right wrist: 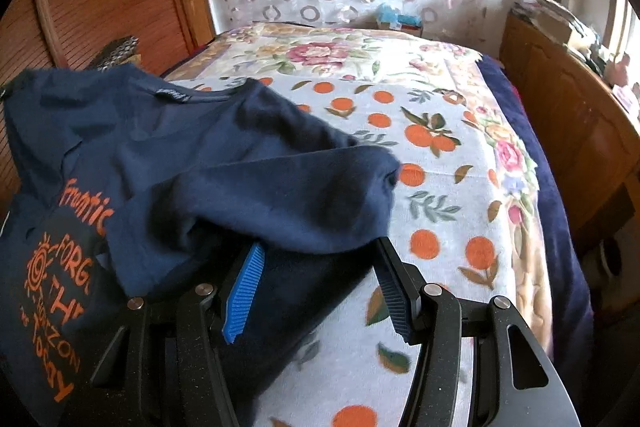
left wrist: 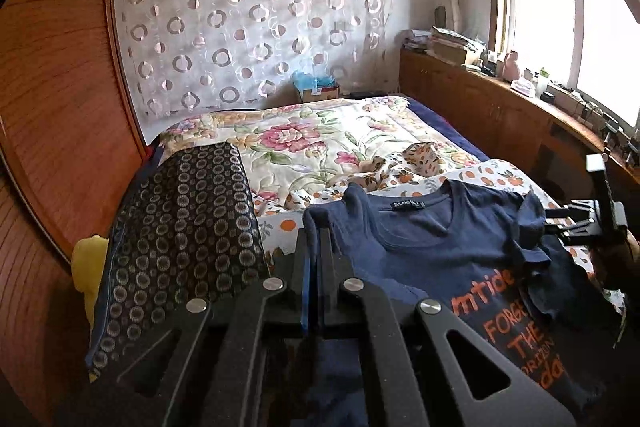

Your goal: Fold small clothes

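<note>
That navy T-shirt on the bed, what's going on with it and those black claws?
A person is folding a navy T-shirt with orange lettering on a bed, using a hand-held claw in each hand. The left claw is shut on the shirt's shoulder edge. The right claw is open, its blue pads either side of the other sleeve. The fold isn't made yet.
</note>
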A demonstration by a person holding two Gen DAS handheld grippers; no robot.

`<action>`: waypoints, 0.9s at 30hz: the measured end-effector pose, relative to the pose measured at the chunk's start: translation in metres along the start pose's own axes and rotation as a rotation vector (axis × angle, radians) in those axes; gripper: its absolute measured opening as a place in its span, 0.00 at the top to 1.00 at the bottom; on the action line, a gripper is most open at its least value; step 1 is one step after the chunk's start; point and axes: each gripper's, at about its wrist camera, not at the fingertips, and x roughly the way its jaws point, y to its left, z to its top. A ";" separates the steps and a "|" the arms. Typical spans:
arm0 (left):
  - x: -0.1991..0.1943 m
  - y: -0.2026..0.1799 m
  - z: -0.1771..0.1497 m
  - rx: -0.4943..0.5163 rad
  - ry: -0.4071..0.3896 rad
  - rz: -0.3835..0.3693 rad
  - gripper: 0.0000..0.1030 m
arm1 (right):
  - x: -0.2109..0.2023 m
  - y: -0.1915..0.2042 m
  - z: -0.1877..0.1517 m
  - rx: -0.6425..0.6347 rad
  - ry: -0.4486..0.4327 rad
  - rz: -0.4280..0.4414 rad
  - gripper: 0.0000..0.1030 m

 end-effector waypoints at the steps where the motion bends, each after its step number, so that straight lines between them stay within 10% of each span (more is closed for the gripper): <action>1: -0.002 0.000 -0.003 -0.001 0.000 -0.003 0.97 | 0.002 -0.002 0.002 0.004 0.003 -0.007 0.43; 14: -0.021 -0.014 -0.028 -0.002 -0.004 -0.025 0.97 | 0.027 0.000 0.023 0.010 0.024 0.012 0.43; 19: -0.025 -0.021 -0.038 0.004 0.002 -0.029 0.97 | 0.032 0.011 0.025 -0.079 0.022 0.047 0.87; 27: -0.045 -0.036 -0.053 0.004 -0.013 -0.047 0.97 | -0.024 0.035 0.021 -0.139 -0.184 0.007 0.94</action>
